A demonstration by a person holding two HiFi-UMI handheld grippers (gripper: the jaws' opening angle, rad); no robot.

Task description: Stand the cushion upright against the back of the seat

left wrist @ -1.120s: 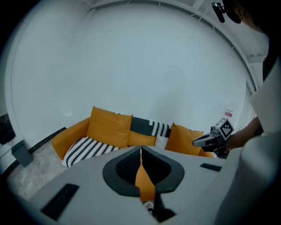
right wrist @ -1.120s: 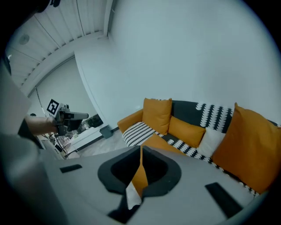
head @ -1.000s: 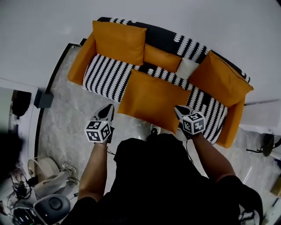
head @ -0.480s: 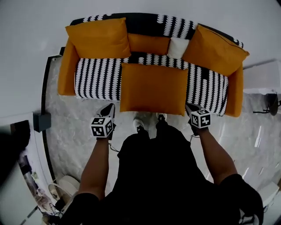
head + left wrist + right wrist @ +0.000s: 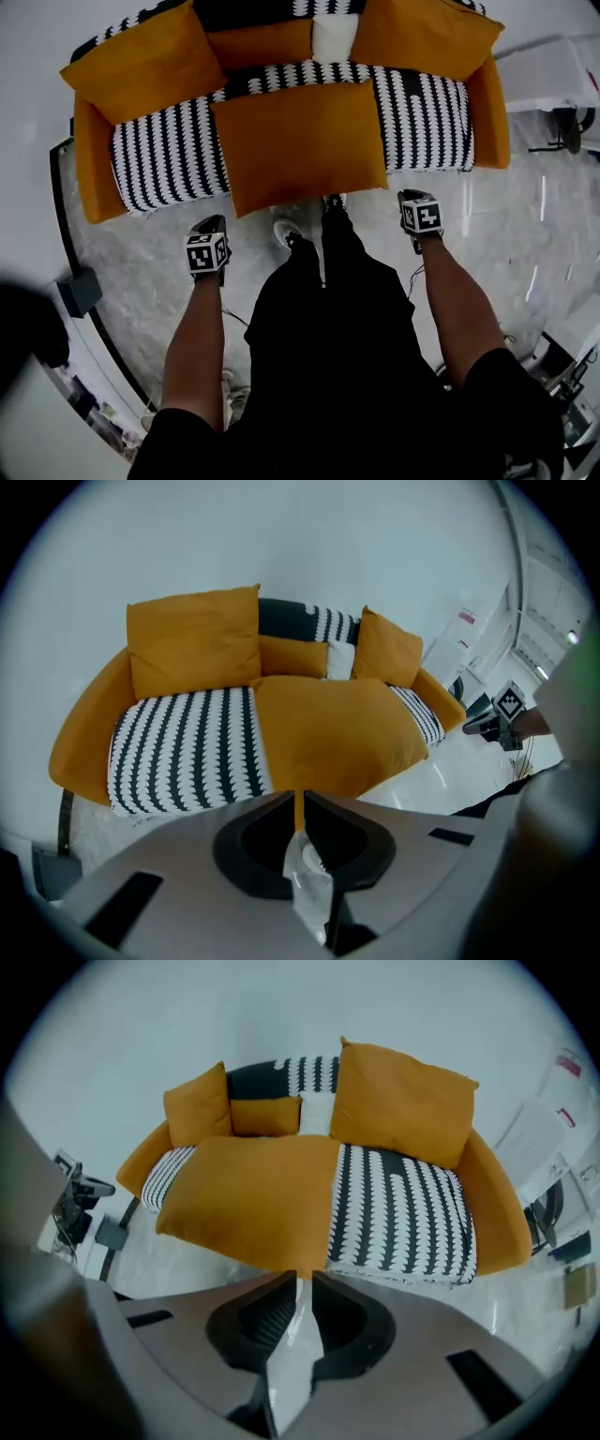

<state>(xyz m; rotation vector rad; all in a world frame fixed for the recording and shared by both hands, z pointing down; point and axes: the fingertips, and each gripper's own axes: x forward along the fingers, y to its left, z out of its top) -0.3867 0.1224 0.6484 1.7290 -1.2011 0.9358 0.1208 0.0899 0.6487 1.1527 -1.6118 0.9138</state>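
The left gripper [image 5: 300, 799] and right gripper [image 5: 302, 1281] had dropped low before the sofa [image 5: 169, 150] — jaws together, empty, apparently short of the cushion [image 5: 300, 145], lying flat on the sofa's seat — ungrasped.

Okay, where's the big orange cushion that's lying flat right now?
In the head view, the flat cushion lies mid-seat on the striped sofa, overhanging its front edge, between the left upright cushion and the right upright cushion.
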